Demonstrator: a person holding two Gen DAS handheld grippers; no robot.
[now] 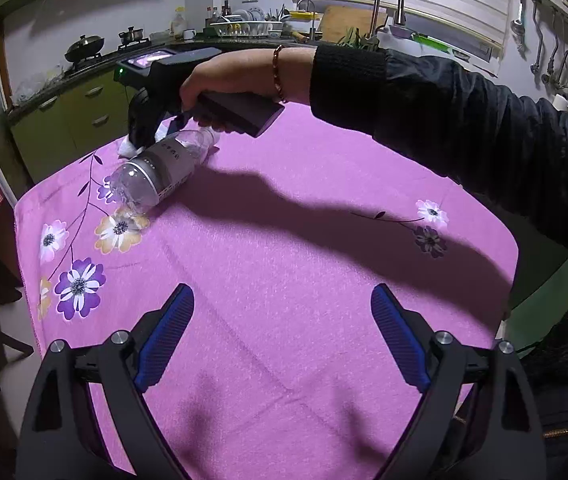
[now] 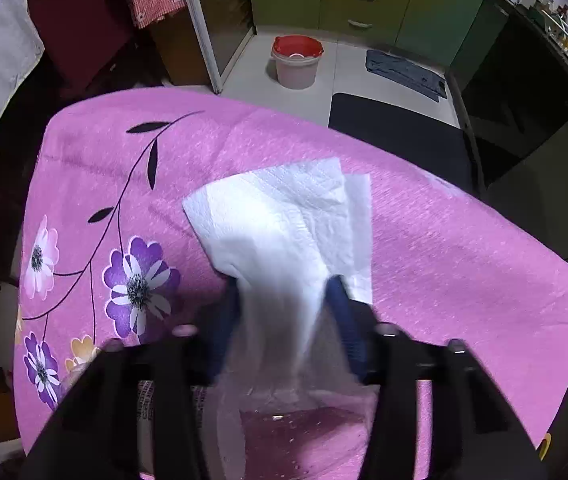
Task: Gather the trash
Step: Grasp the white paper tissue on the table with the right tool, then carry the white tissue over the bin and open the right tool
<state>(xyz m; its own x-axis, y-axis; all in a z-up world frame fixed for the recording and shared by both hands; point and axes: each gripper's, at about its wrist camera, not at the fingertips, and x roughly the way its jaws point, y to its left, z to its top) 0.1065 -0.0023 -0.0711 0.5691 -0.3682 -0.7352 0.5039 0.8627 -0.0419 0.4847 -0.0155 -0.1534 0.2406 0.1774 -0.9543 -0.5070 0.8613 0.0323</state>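
Tissue (image 2: 280, 220) seemingly pinched by right gripper (image 2: 284, 300).

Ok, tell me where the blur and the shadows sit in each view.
Left wrist view: sharp throughout; a dark shadow of the arm falls across the pink tablecloth; edges bend with the fisheye. Right wrist view: the right gripper and the bunched part of the tissue are smeared; the cloth beyond stays clear.

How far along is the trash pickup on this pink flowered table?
Nothing looks collected yet. In hand: the right gripper has its blue pads pinched on the white crumpled paper napkin, which still lies on the pink flowered tablecloth. Left to do: lift the napkin away and pick up the clear plastic bottle lying on its side beside it. The left gripper hangs open and empty.
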